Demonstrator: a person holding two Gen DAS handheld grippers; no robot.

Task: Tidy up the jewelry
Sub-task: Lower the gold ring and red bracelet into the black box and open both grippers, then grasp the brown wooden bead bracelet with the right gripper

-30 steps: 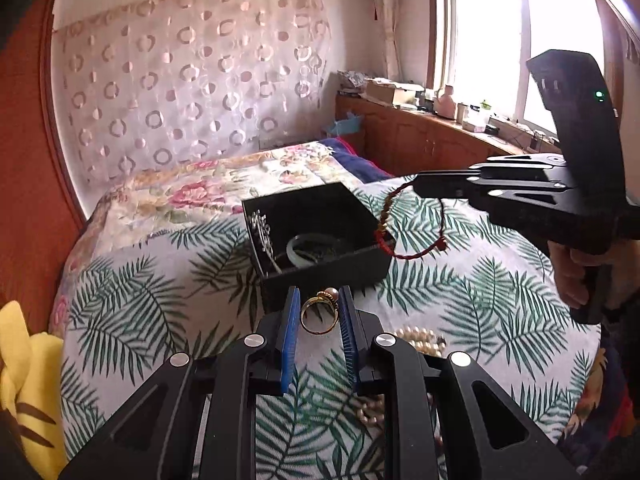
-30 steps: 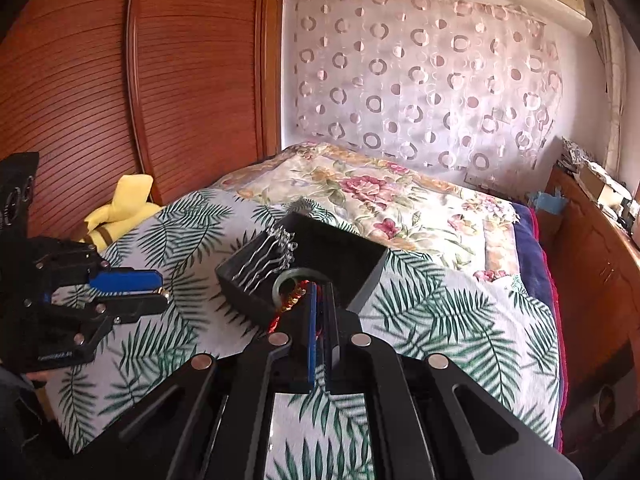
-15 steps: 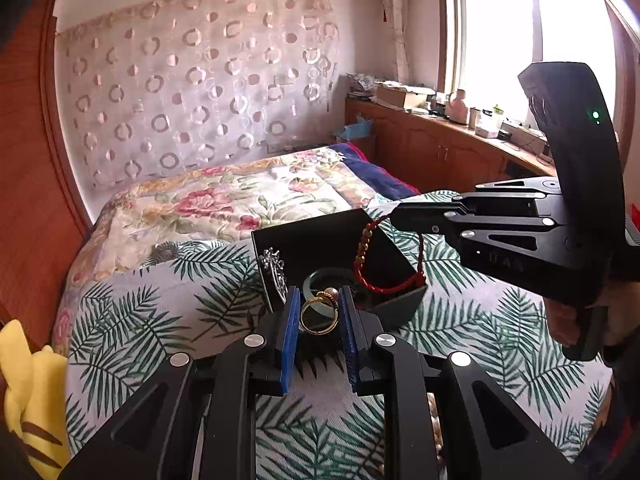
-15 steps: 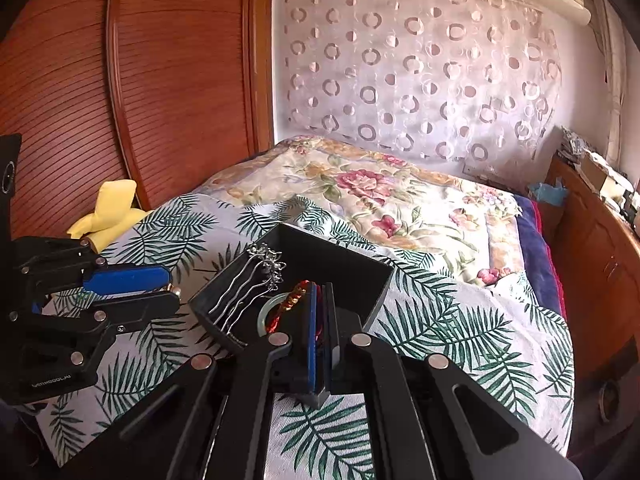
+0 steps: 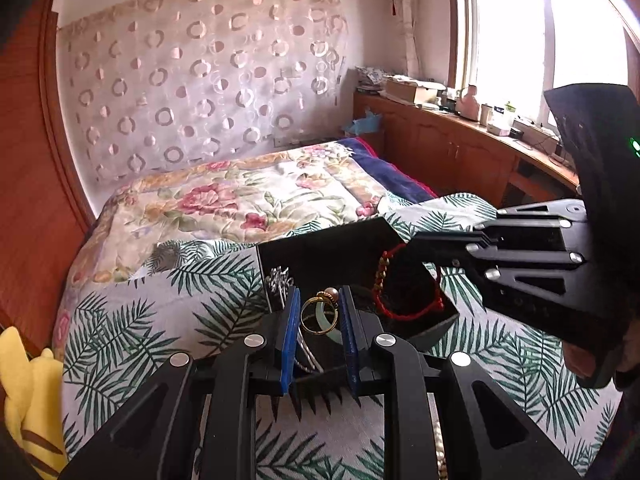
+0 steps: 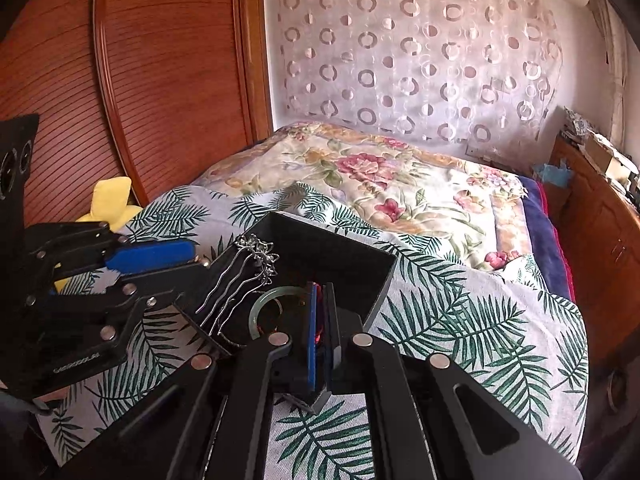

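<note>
Gripping a gold ring with a pearl-like bead [image 5: 322, 309] between its blue pads, our left gripper [image 5: 319, 334] has its jaws clamped on the ring's two sides, with the ring standing upright in the gap, right above the near edge of the open black square box [image 5: 320, 248]. We see the same gripper from the side in the right wrist view [image 6: 188, 258], its tips at the box's left wall. Our right gripper [image 6: 322, 322] has its jaws closed almost fully on a red cord bracelet with small gold beads [image 5: 400, 292]; in its own view only a red sliver shows between the pads, while the left wrist view shows the bracelet hanging as a loop from the tips [image 5: 412, 246] over the right part of the box. Inside the box we note a pale green jade-like bangle [image 6: 264, 308] lying on the floor and a set of silver wavy hairpins with ornate heads [image 6: 244, 272] leaning against the left wall. The box sits on a white bed cover printed with green palm leaves [image 6: 460, 320]. At the cover's left edge lies a yellow plush toy [image 5: 28, 396]. Farther back we record a floral quilt [image 5: 248, 196], a reddish wooden headboard [image 6: 168, 72], and a sheer curtain with ring patterns [image 6: 420, 52] on the far wall.
</note>
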